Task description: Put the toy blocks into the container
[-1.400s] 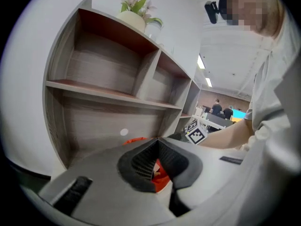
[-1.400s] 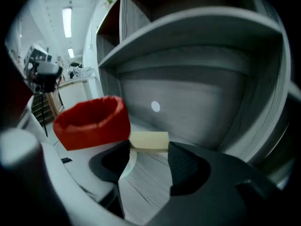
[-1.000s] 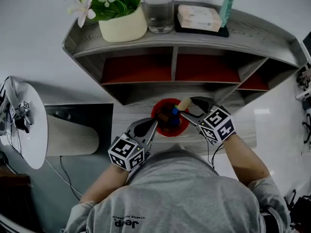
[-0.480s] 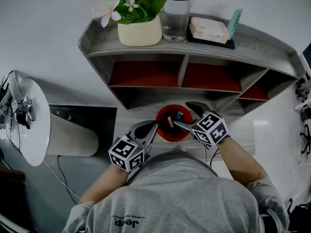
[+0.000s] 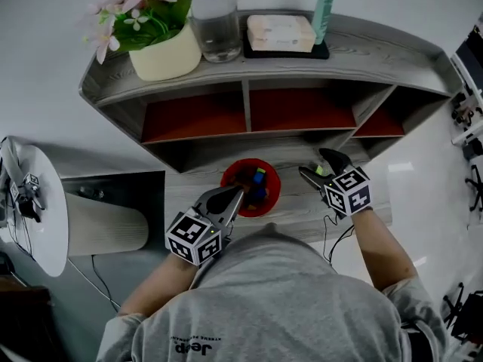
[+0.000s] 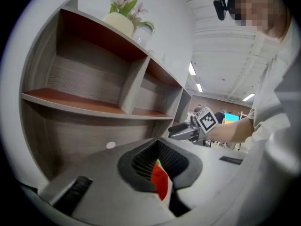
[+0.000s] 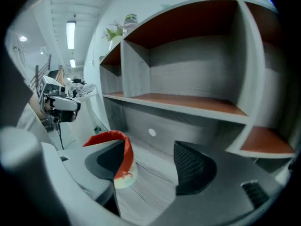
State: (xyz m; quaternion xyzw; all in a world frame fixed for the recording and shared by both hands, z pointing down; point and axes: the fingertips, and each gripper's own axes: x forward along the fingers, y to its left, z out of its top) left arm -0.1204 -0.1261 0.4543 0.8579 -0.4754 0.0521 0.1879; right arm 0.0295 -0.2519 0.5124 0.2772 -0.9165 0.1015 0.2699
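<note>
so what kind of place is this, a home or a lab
Most likely a lab or open office staged like a home desk: a grey shelf unit holds a flower pot and a jar, but strip ceiling lights run overhead.

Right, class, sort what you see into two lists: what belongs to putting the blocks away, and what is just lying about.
Job: toy blocks; red container; left claw, shut on its rim; right claw, open and empty, its jaws just closing a little.
Lying about: flower pot; jar; beige pack; shelf unit.
</note>
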